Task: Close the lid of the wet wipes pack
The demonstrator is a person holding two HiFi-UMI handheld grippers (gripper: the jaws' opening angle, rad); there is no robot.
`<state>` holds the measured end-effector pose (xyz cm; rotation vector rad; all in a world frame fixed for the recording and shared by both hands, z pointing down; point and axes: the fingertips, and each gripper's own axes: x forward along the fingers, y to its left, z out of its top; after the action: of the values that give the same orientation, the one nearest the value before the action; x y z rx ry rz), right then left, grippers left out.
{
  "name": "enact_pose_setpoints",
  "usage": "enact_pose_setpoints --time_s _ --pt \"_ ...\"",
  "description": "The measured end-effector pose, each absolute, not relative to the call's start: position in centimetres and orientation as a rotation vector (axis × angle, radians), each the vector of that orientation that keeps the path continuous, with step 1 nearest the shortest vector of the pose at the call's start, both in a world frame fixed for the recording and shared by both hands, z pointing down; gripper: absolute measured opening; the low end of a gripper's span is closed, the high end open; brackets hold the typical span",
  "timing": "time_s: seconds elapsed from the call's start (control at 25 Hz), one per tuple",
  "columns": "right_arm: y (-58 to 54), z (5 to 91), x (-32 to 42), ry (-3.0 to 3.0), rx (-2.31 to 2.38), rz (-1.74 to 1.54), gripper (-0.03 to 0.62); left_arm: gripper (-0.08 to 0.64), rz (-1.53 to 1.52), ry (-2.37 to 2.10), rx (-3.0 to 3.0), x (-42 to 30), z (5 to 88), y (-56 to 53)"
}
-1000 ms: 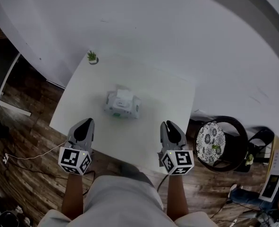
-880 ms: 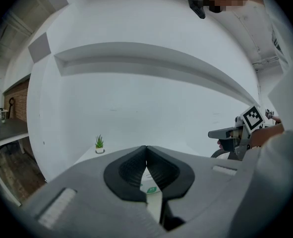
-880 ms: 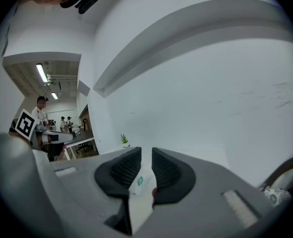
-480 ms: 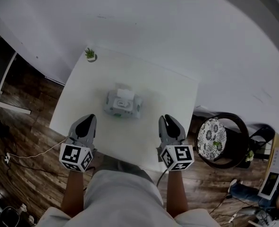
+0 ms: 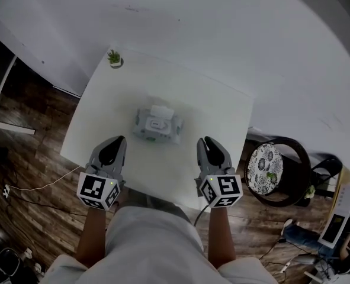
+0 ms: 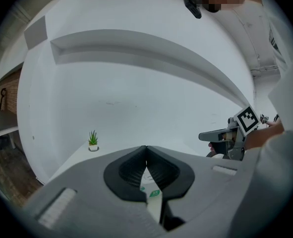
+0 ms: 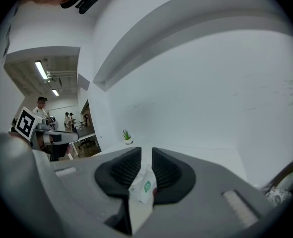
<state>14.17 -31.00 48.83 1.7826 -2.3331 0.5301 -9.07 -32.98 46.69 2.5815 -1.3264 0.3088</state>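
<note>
Pack (image 5: 157,125) soft, pillowy, flat lid (image 5: 161,110) raised

**Most of the pack is hidden**

In the left gripper view, the wet wipes pack (image 6: 154,193) is mostly covered by the left gripper (image 6: 146,148). Only a strip of it is seen past the right gripper (image 7: 146,151). Its print is too small to be read.
</note>
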Motion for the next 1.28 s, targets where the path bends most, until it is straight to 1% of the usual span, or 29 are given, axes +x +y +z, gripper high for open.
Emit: enact_pose_setpoints --time_s 0.36,0.64,1.28 --pt "-34.3 50.5 12.9 -2.35 1.684 0.526 0.07 0.006 0.344 -1.331 2.551 -9.8 47.8 -34.0" --pt "-37.5 52.2 11.8 -2.368 1.571 0.514 0.07 0.006 0.368 -1.293 2.548 -9.1 48.9 -34.7" --pt "-42.7 59.2 9.0 -2.312 1.299 0.571 0.07 0.006 0.401 -1.298 2.514 -9.8 50.3 -35.9"
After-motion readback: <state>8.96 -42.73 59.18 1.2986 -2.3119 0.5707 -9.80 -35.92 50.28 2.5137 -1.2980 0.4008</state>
